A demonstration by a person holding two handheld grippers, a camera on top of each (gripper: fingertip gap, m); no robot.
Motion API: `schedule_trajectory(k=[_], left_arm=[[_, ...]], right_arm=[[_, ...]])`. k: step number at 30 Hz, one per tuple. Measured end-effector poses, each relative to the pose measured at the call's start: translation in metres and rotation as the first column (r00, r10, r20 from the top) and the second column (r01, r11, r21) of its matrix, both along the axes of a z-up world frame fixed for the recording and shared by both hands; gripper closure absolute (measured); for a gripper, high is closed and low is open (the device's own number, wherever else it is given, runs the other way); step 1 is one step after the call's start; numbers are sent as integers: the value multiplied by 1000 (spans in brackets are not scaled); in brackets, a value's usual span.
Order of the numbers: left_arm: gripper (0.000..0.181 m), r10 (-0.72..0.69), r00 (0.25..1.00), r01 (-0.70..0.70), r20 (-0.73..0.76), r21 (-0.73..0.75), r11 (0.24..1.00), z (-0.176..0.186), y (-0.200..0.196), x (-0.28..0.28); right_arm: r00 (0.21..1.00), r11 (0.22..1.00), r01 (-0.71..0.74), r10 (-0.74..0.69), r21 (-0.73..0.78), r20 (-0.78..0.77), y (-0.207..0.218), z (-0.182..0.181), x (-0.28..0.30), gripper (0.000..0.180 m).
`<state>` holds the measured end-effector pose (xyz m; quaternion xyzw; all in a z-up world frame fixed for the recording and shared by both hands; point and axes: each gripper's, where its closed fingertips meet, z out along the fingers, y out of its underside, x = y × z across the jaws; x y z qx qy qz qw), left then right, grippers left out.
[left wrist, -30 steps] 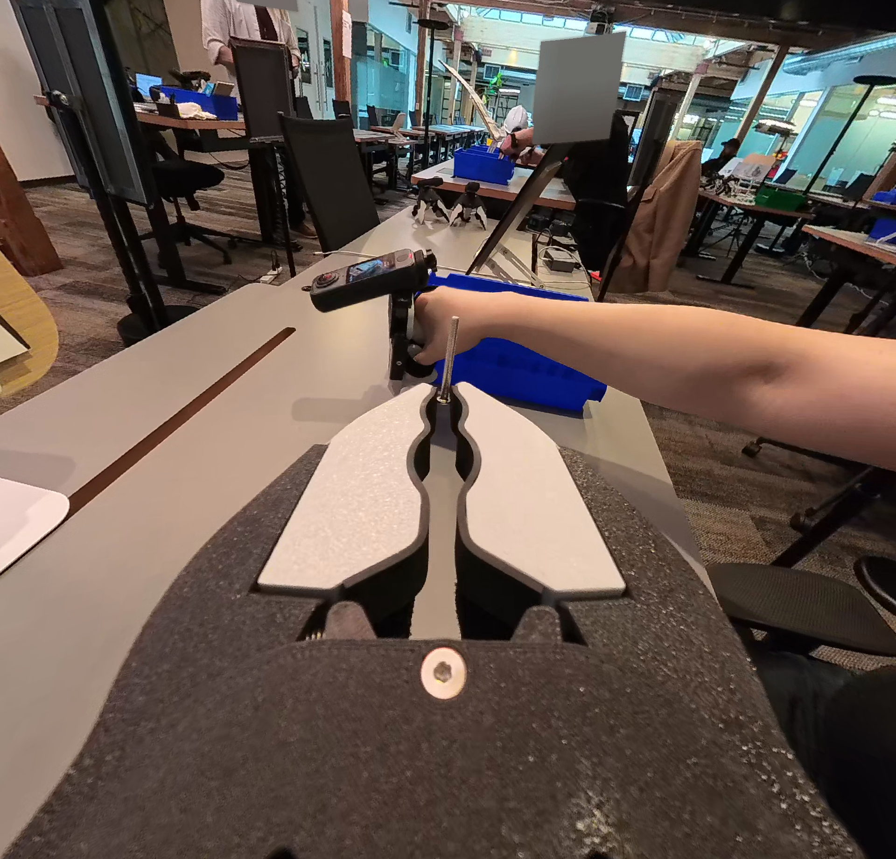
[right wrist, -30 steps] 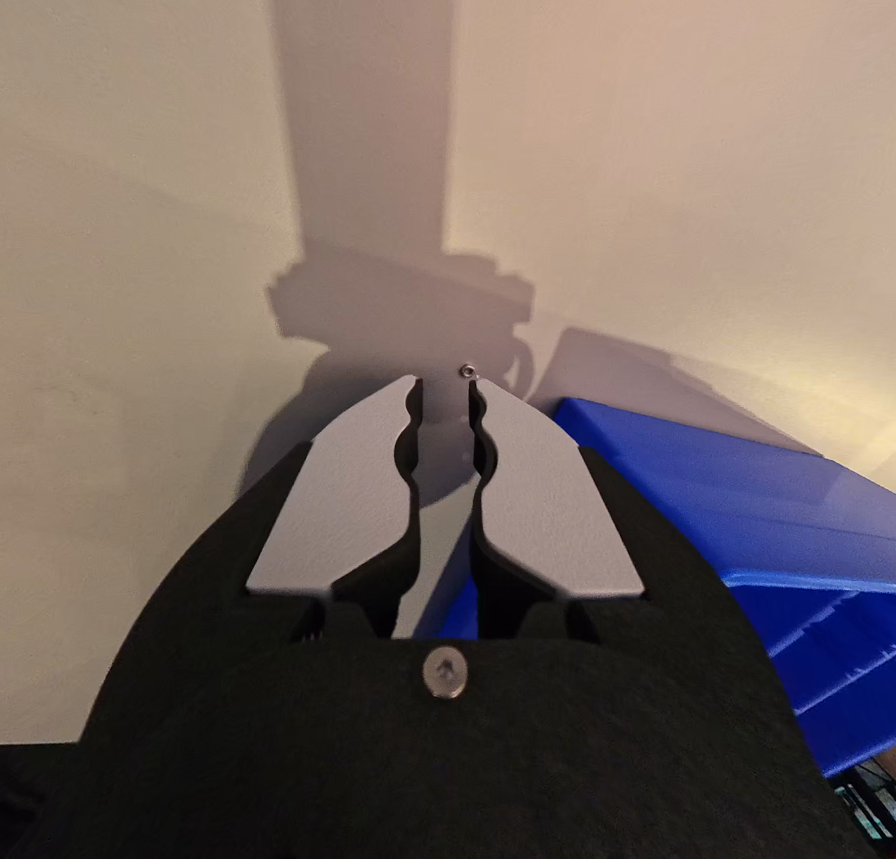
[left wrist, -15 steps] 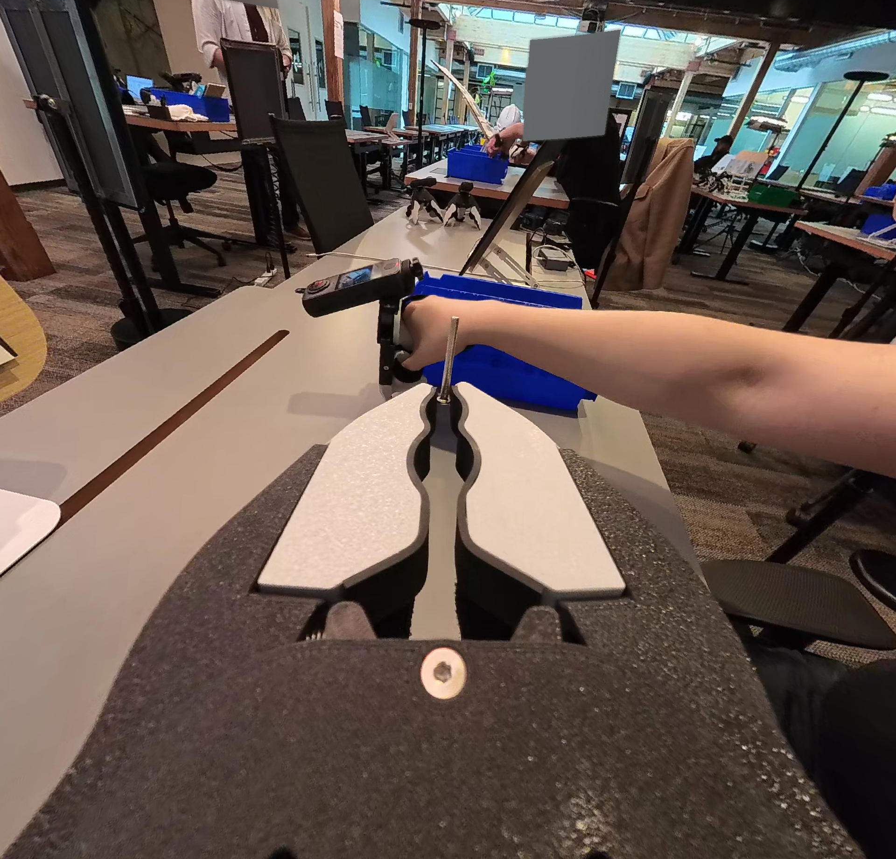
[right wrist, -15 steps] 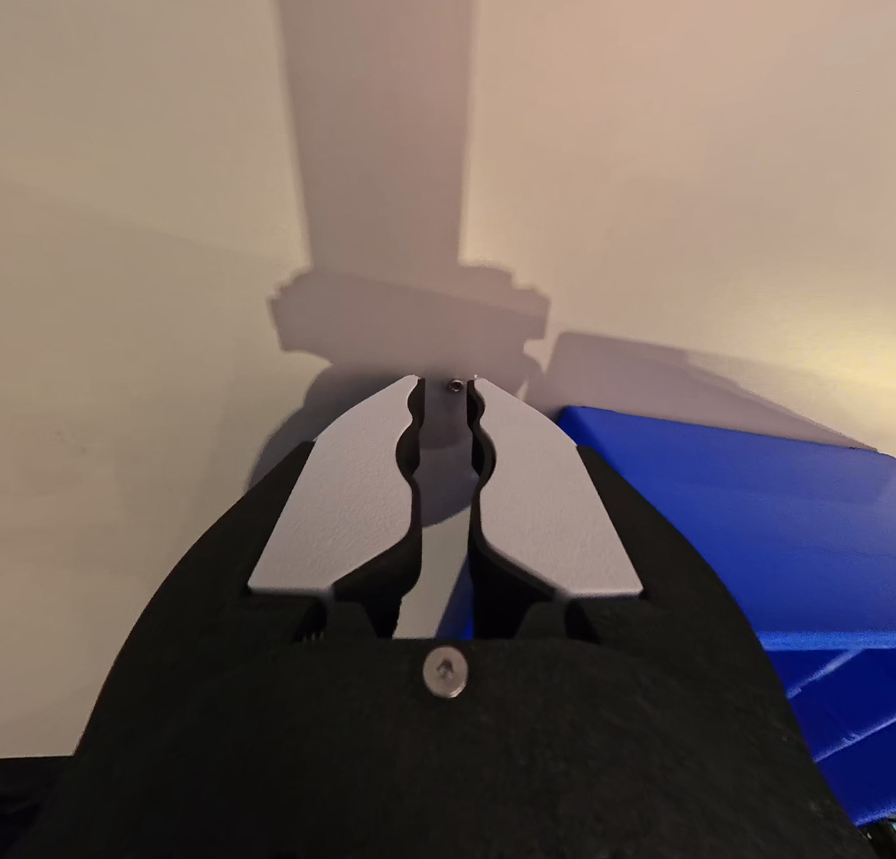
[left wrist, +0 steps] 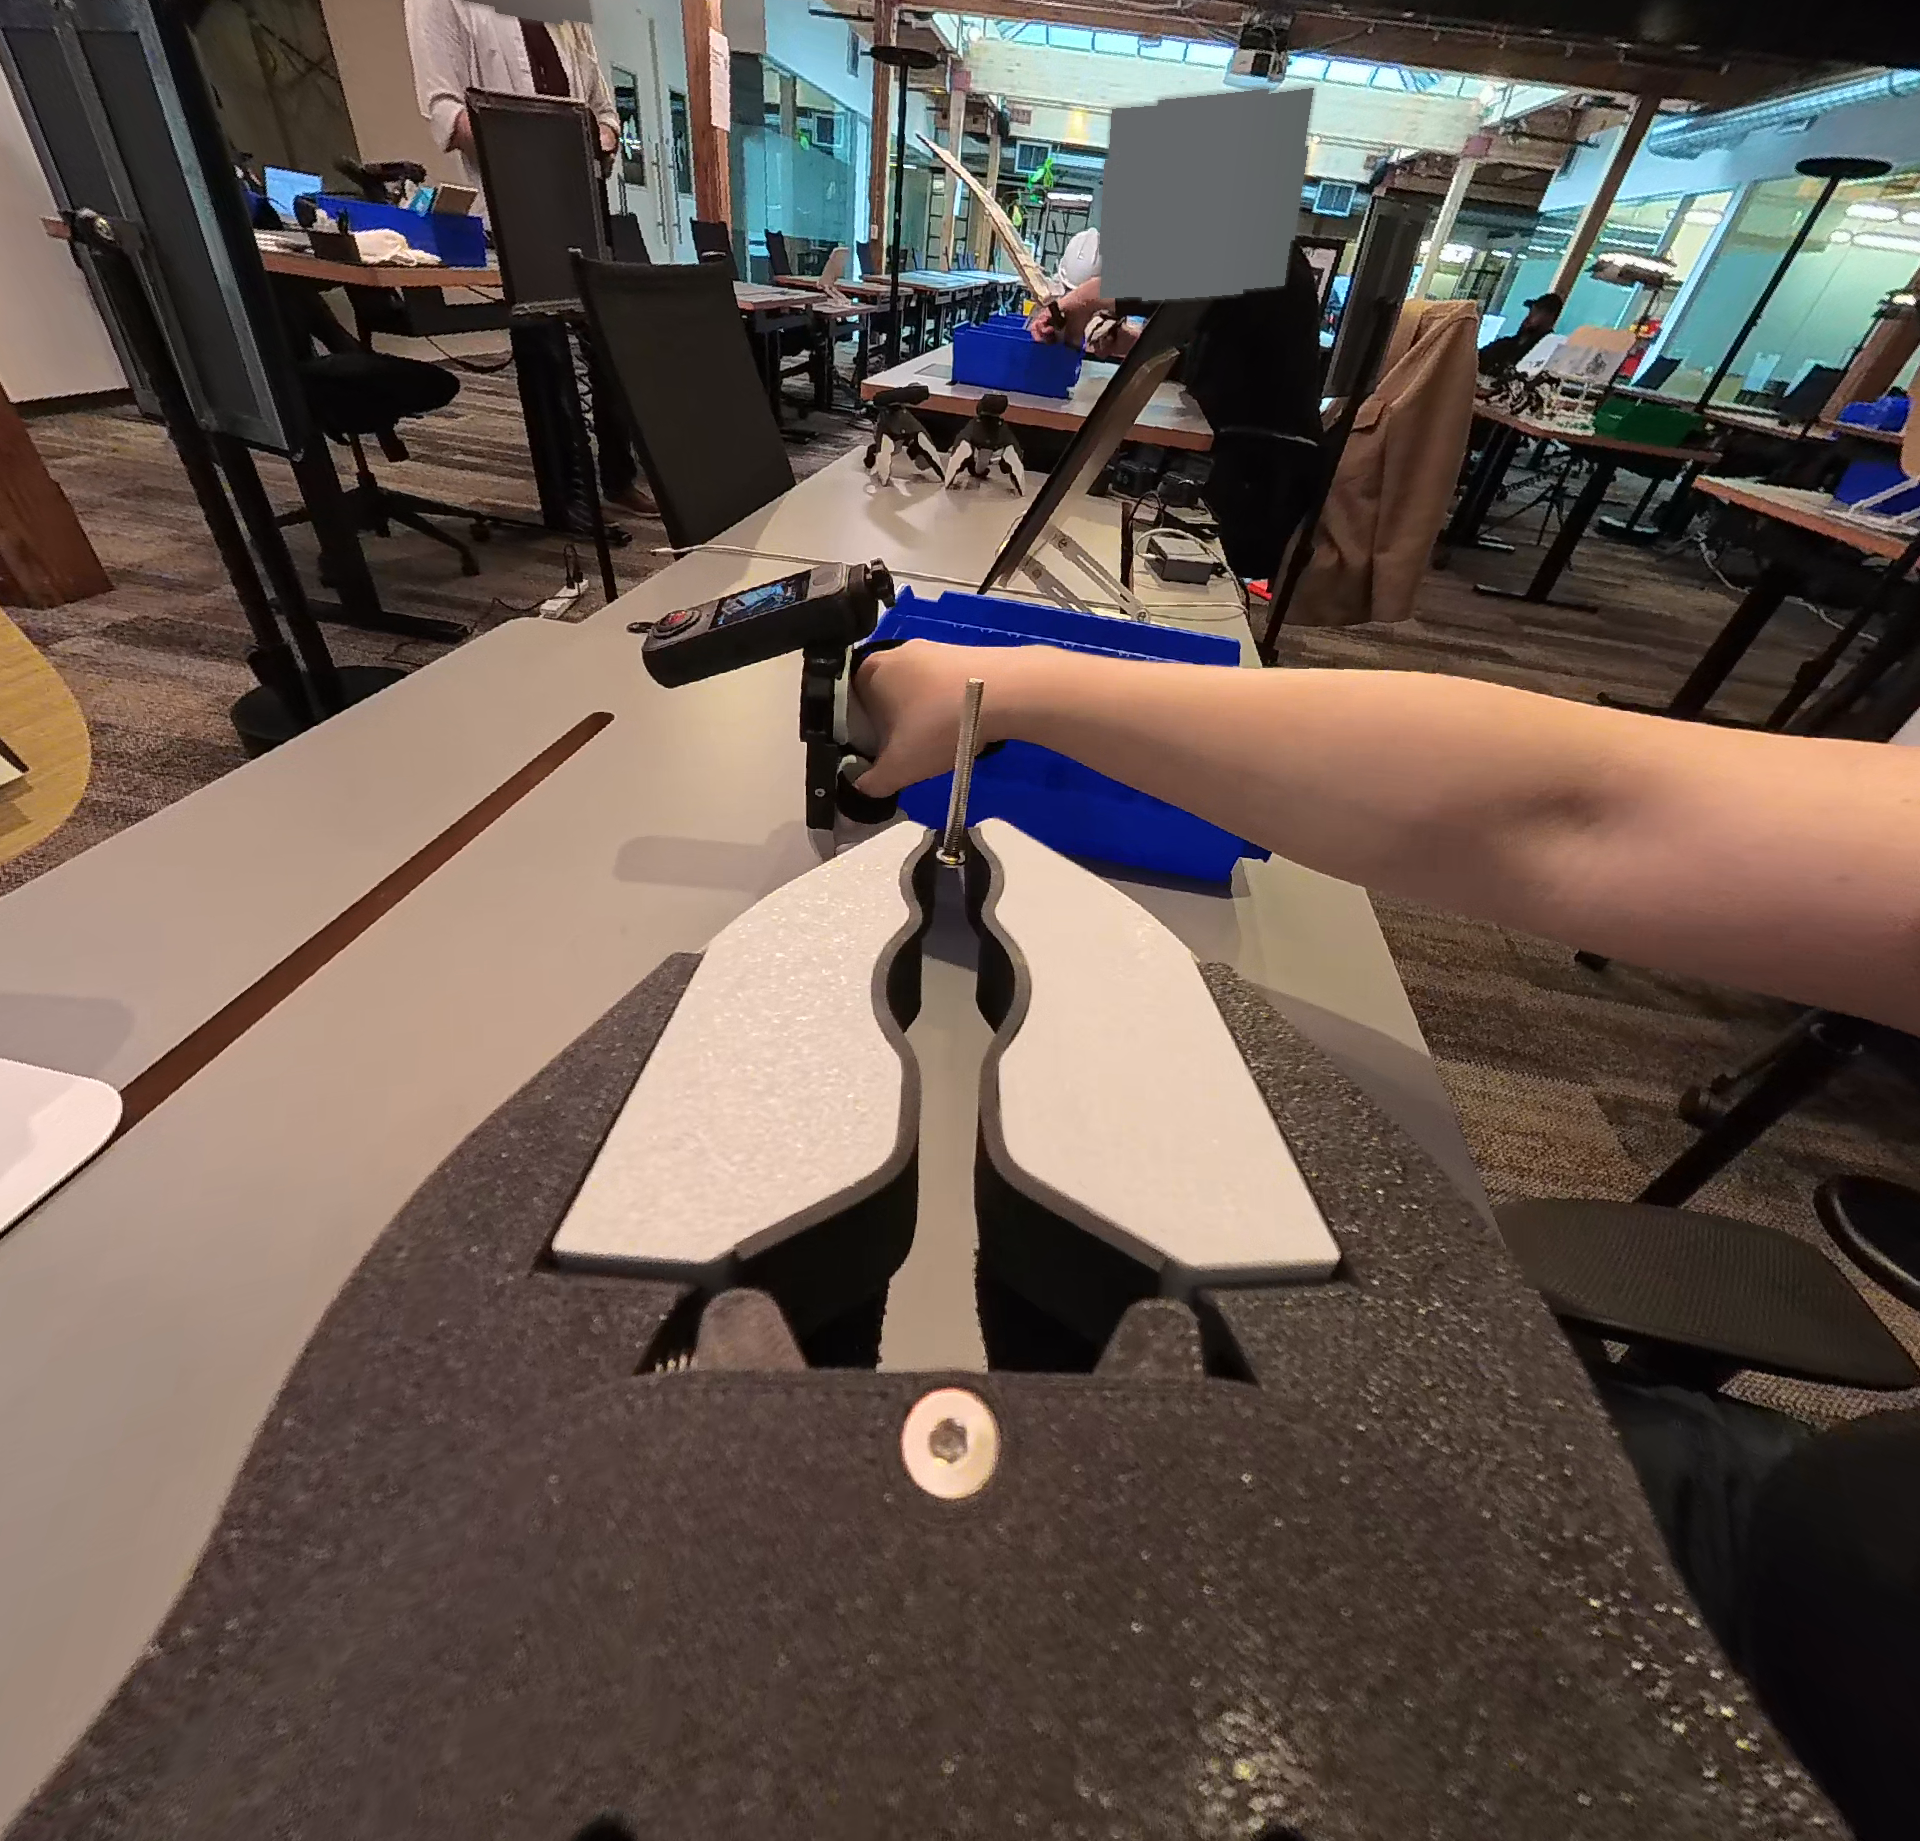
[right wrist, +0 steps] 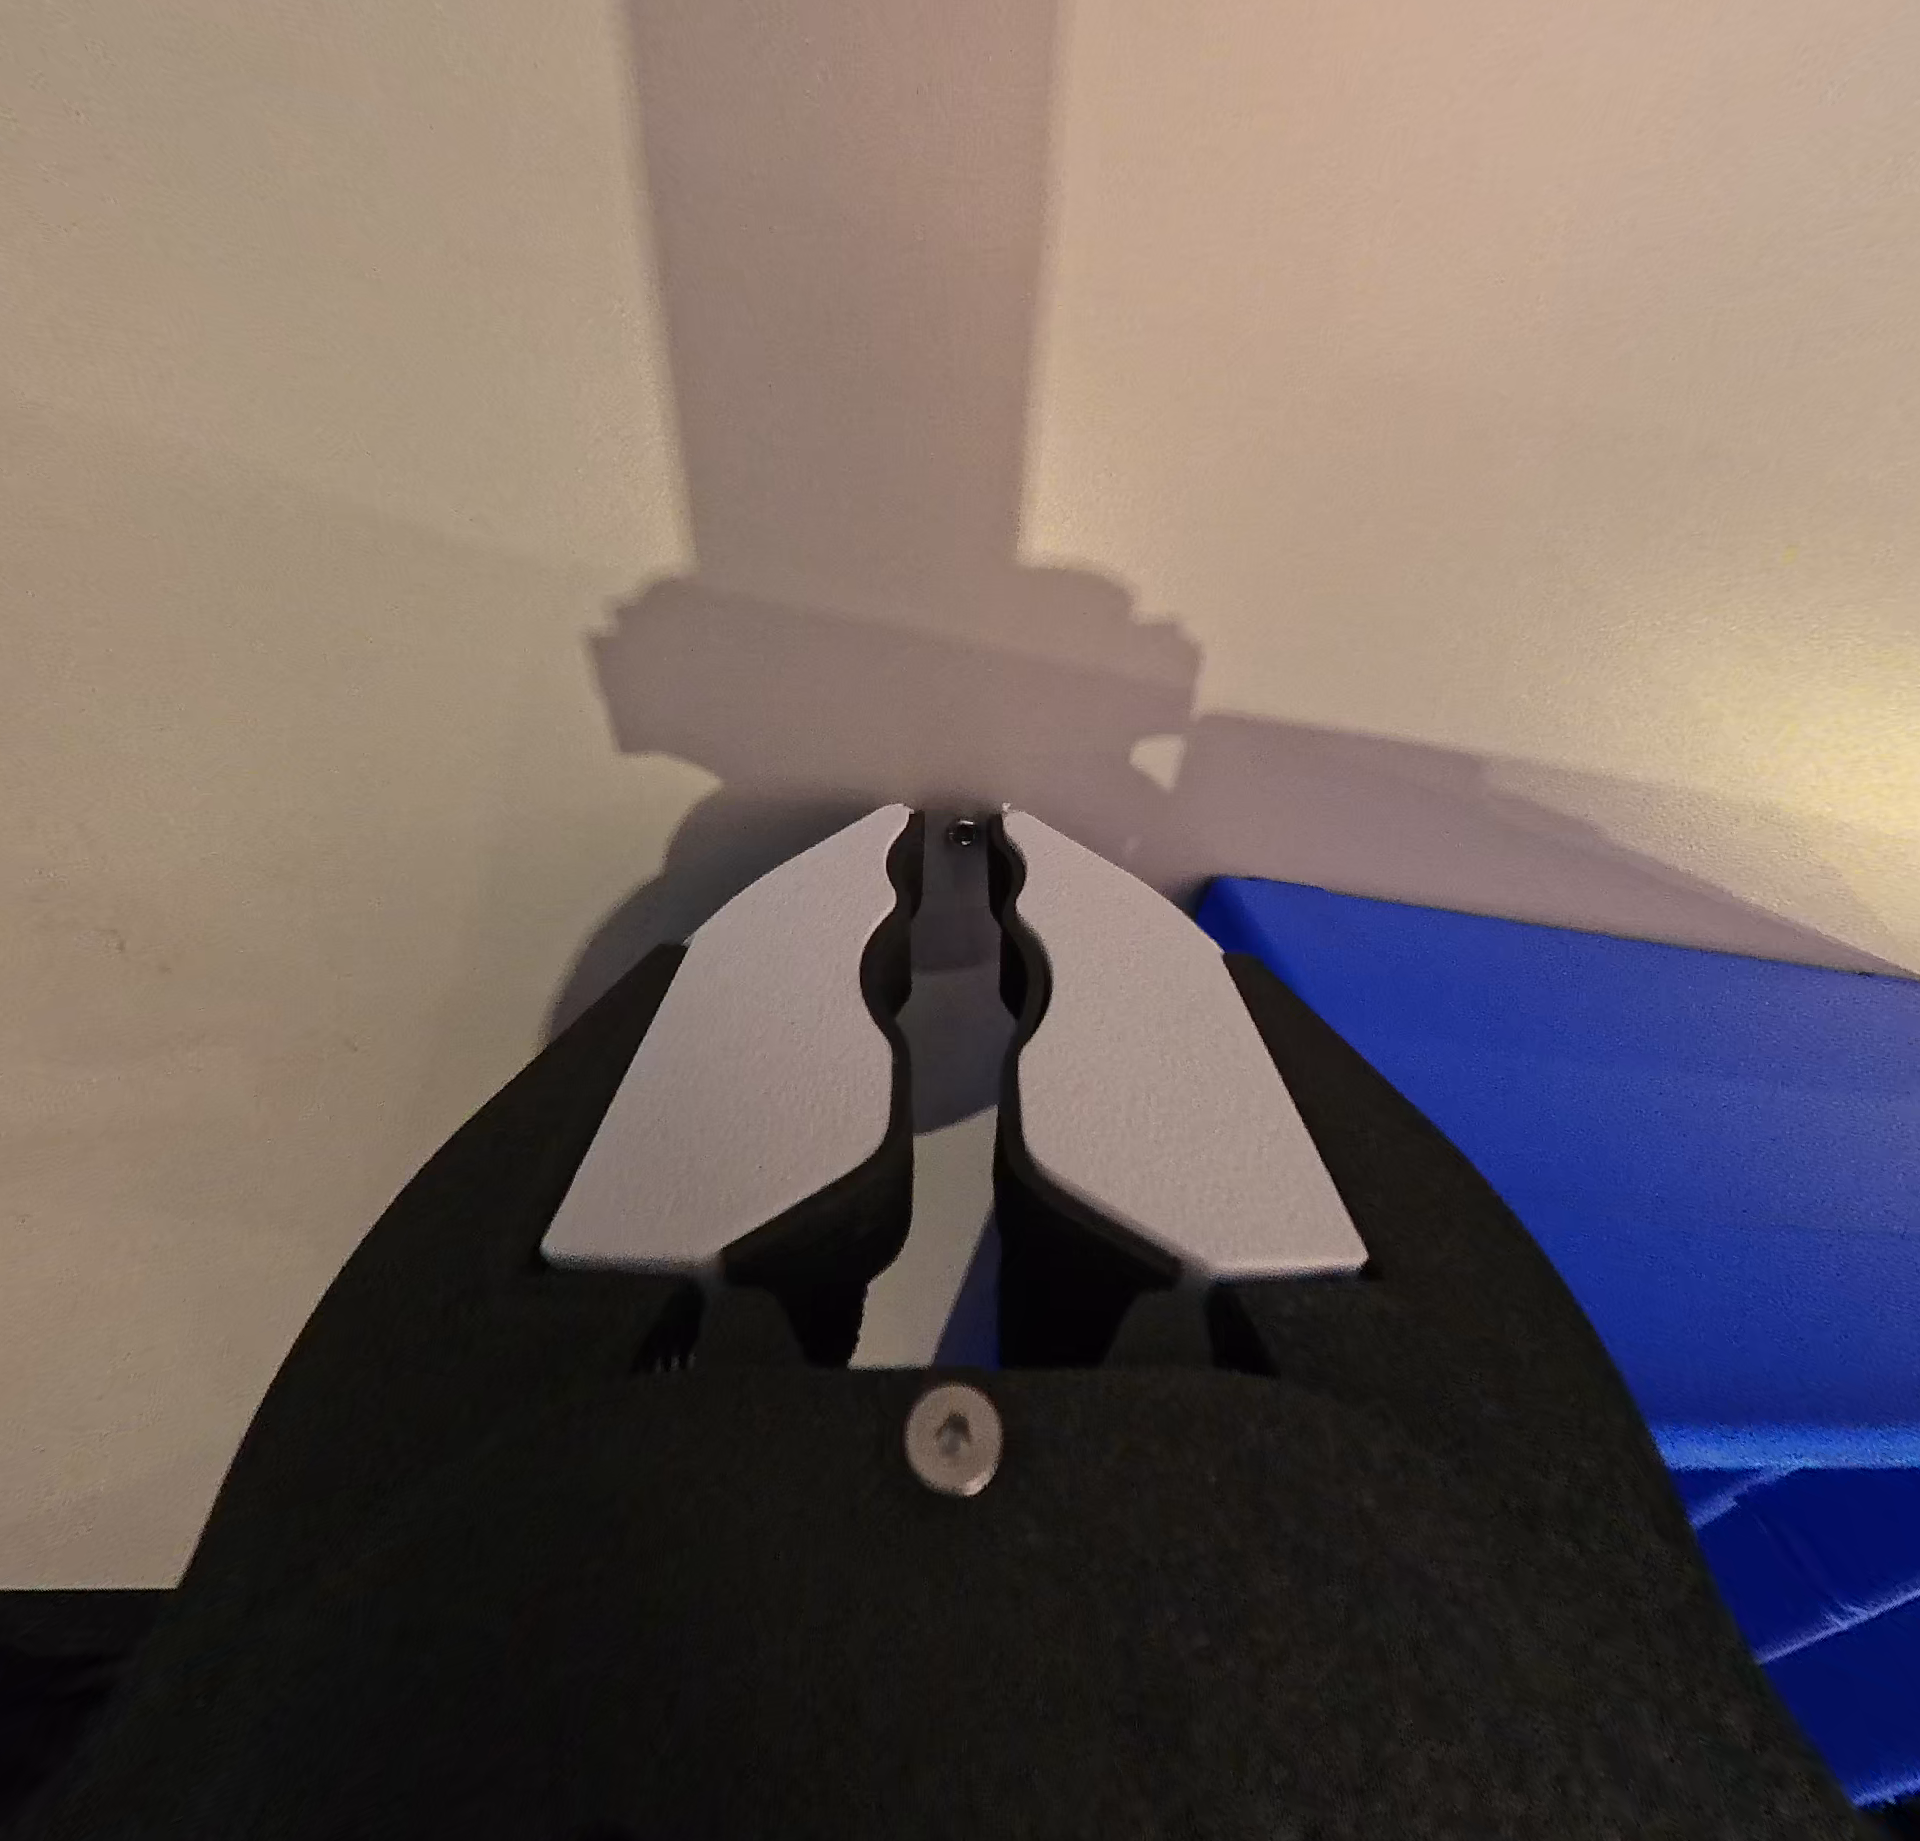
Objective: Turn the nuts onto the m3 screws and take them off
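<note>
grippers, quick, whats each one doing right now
Left gripper: closed on the screw, which stands upright.
Right gripper: open, fingers around a small nut on the table, not yet clamped.

Pale grey, wavy-edged flat fingers (left wrist: 769, 1043) are projecting from each black, grainy foam-like gripper body (right wrist: 935, 1635), a silver hex screw (left wrist: 948, 1443) sitting centrally.
</note>
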<state>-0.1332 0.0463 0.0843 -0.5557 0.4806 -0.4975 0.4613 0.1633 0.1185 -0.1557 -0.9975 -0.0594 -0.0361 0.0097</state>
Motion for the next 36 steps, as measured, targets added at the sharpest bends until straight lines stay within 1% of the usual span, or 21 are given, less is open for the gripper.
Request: schedule_trajectory(k=[6,10,17,23,25,27,29,30,32,33,34,36], left_arm=[[177,-4,1000,4,2,2,1000,1,-1,0],[176,-4,1000,4,4,6,1000,3,-3,-1],[177,-5,1000,5,7,6,1000,3,-3,-1],[176,3,1000,-3,2,3,1000,1,0,-2],[176,15,1000,-15,-8,5,1000,-2,4,-3],[177,29,999,-29,-30,10,1000,-7,9,-4],[176,32,998,-32,-54,11,999,-14,14,-6],[176,31,997,-30,-68,9,1000,-17,16,-7],[177,30,995,-31,-99,-4,1000,-25,22,-10],[177,26,993,-27,-114,-7,1000,-28,23,-12],[177,25,991,-26,-130,-8,1000,-31,25,-14],[176,30,986,-31,-167,-6,1000,-37,28,-18]], right_arm=[[999,1000,14,-14,-14,-29,-1,-1,0,169],[998,1000,15,-16,-17,-63,-2,-1,-3,174],[998,1000,7,-9,-30,-69,-4,-2,-3,174],[996,998,-45,42,-50,-77,-10,0,-10,174],[992,997,-77,76,-5,-102,-6,9,-20,174],[979,990,-117,128,80,-160,1,24,-38,174],[938,965,-161,215,206,-273,8,45,-68,174],[901,946,-173,265,275,-343,10,59,-86,175],[781,886,-195,400,421,-480,8,93,-128,175],[709,847,-205,473,490,-522,4,111,-146,175],[646,805,-212,541,554,-539,0,127,-162,174],[540,710,-221,660,669,-523,-9,156,-188,175]])
